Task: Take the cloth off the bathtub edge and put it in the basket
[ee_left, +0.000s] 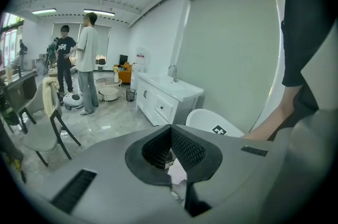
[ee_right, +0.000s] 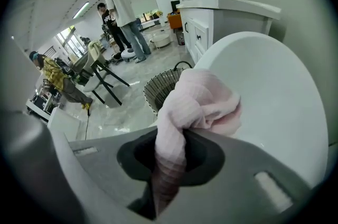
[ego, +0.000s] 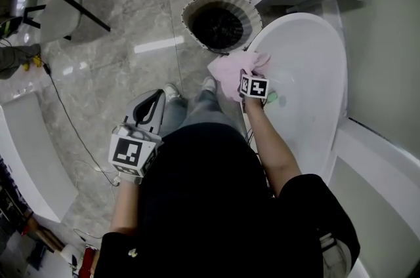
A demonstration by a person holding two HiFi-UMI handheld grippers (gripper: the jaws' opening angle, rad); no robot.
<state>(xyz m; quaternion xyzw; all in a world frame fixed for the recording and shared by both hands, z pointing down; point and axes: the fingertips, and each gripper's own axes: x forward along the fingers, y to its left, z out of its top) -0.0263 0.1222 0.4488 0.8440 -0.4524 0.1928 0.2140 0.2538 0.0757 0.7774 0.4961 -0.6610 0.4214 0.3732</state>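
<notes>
While the right gripper (ee_right: 170, 139) clenches the bunched pink ribbed cloth (ee_right: 198, 99), that cloth sits over the near rim of the white oval bathtub (ego: 315, 73). A round dark woven basket (ego: 197, 8) stands on the floor just beside the tub's end. By the person's legs, the left gripper (ego: 149, 109) is closed and empty.

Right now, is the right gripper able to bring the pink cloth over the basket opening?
Probably yes. The right gripper is shut on the cloth above the bathtub edge, and the basket stands open beside it, with nothing between them.
</notes>
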